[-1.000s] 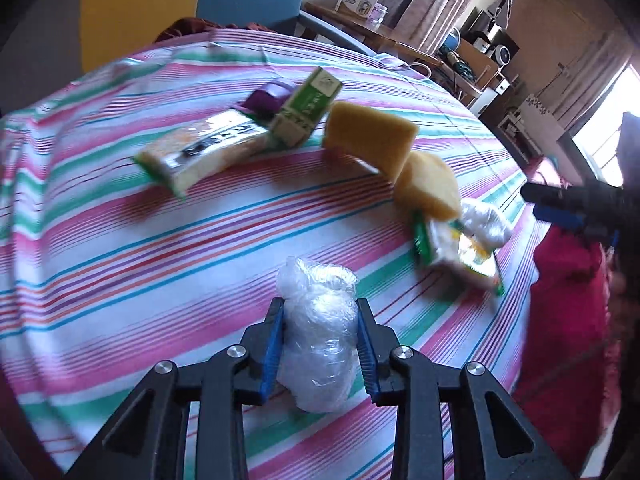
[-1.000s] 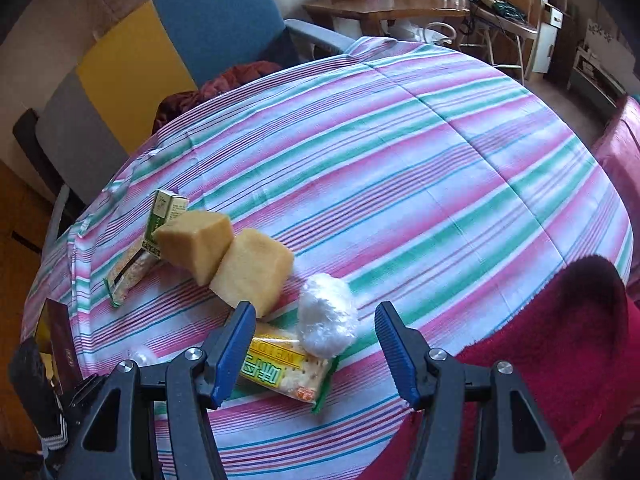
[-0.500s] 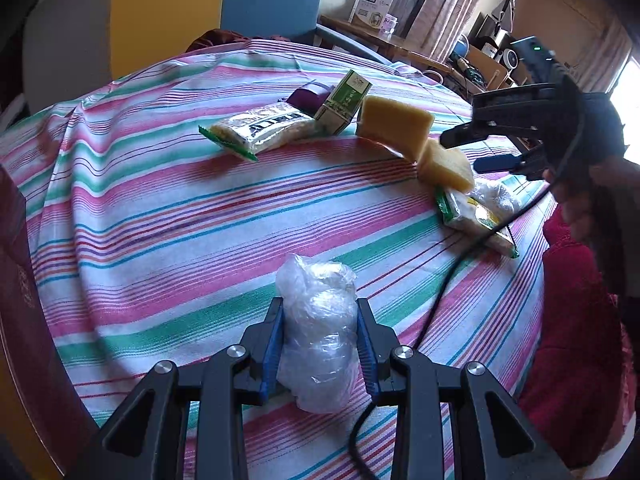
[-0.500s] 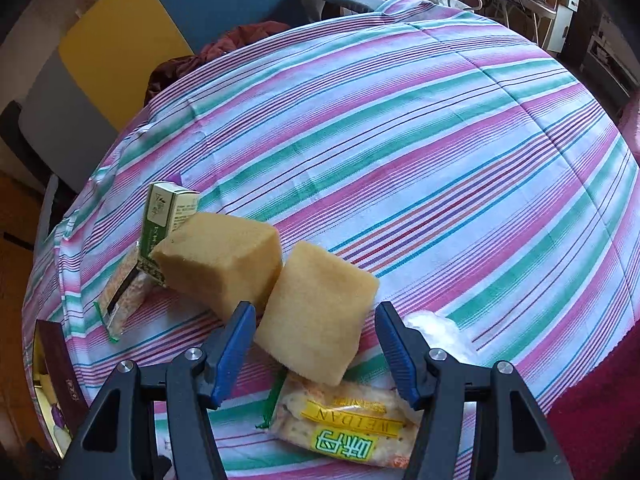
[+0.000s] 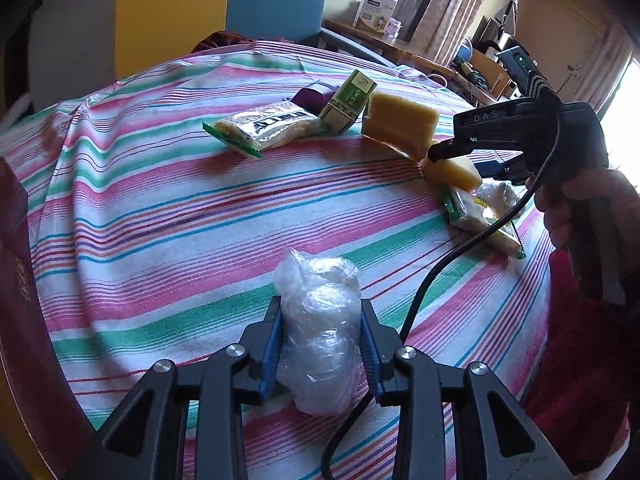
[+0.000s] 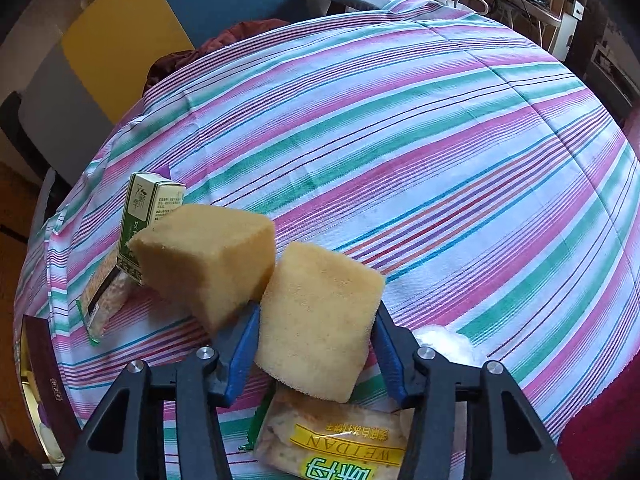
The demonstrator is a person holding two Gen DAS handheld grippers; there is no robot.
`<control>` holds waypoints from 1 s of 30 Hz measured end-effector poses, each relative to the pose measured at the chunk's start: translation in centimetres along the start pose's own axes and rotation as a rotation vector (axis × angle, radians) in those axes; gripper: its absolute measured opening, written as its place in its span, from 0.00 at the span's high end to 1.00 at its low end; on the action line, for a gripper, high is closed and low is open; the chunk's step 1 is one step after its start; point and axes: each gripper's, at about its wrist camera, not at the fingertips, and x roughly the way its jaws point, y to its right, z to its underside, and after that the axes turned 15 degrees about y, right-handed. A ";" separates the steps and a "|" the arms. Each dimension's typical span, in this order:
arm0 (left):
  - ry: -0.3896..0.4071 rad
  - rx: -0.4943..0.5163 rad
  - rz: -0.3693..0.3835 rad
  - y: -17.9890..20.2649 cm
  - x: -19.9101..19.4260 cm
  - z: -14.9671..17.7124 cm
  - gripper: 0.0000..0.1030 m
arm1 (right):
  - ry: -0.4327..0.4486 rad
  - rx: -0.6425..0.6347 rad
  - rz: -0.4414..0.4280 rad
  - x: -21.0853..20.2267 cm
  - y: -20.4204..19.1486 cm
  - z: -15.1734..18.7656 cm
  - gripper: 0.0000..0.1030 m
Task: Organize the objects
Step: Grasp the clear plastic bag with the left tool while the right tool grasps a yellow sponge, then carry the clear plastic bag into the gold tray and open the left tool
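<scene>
A: What's the biggest thing here?

B: The round table under a striped tablecloth [image 6: 420,128], pink, green and white. Everything sits on it.

A: And the grippers?

B: The left gripper [image 5: 321,344] is clamped on a crumpled clear plastic bundle [image 5: 318,332], both blue pads pressed into its sides, low over the near edge of the cloth. The right gripper [image 6: 316,354] has its fingers on either side of a yellow sponge [image 6: 318,320]; the pads look to touch it, though I cannot tell whether they are squeezing or only bracketing it (the sponge shows no dent).

A: Where does that sponge sit?

B: Tilted, its lower end over a Weidan cracker packet [image 6: 340,444], its upper corner touching a second yellow sponge [image 6: 208,256].

A: What's beyond that one?

B: A green-and-white carton [image 6: 150,216] leaning behind it, then a clear snack packet [image 5: 264,128] lying flat, with something purple [image 5: 314,94] just behind the carton.

A: Anything smaller?

B: Another white plastic wad [image 6: 448,342] beside the right finger, touching the cracker packet. A black cable [image 5: 440,268] hangs from the right gripper across the cloth.
</scene>
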 end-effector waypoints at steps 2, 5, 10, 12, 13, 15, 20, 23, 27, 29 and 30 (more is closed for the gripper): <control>0.004 -0.008 0.000 -0.1 0.0 0.0 0.64 | -0.002 -0.002 0.000 0.0 0.0 0.0 0.47; 0.008 -0.017 0.002 -0.2 0.1 0.1 0.64 | -0.011 0.001 -0.006 0.2 0.1 0.1 0.47; 0.018 -0.020 0.005 -0.2 0.0 0.2 0.64 | -0.034 -0.004 -0.011 0.7 0.0 0.3 0.45; 0.022 -0.020 0.006 -0.3 0.0 0.2 0.64 | -0.035 -0.010 -0.008 0.7 -0.1 0.3 0.45; 0.023 -0.021 0.006 -0.3 0.0 0.2 0.64 | -0.035 -0.012 -0.007 0.7 -0.1 0.3 0.45; 0.026 -0.021 0.007 -0.3 0.0 0.2 0.64 | -0.035 -0.021 -0.004 0.7 -0.3 0.3 0.45; 0.036 0.002 -0.004 0.0 -0.2 0.4 0.68 | -0.036 -0.053 0.007 0.8 -0.6 0.3 0.45; 0.042 0.031 -0.018 0.3 -0.5 0.5 0.69 | -0.034 -0.061 0.006 0.7 -0.5 0.4 0.46; 0.080 0.058 -0.014 0.9 -2.5 -0.3 0.69 | -0.029 -0.078 0.008 0.5 -0.4 0.5 0.46; 0.116 0.066 -0.004 1.1 -4.1 -1.0 0.69 | -0.027 -0.083 0.010 0.5 -0.5 0.6 0.46; 0.134 0.059 -0.001 1.0 -4.9 -1.5 0.69 | -0.026 -0.084 0.010 0.5 -0.5 0.7 0.47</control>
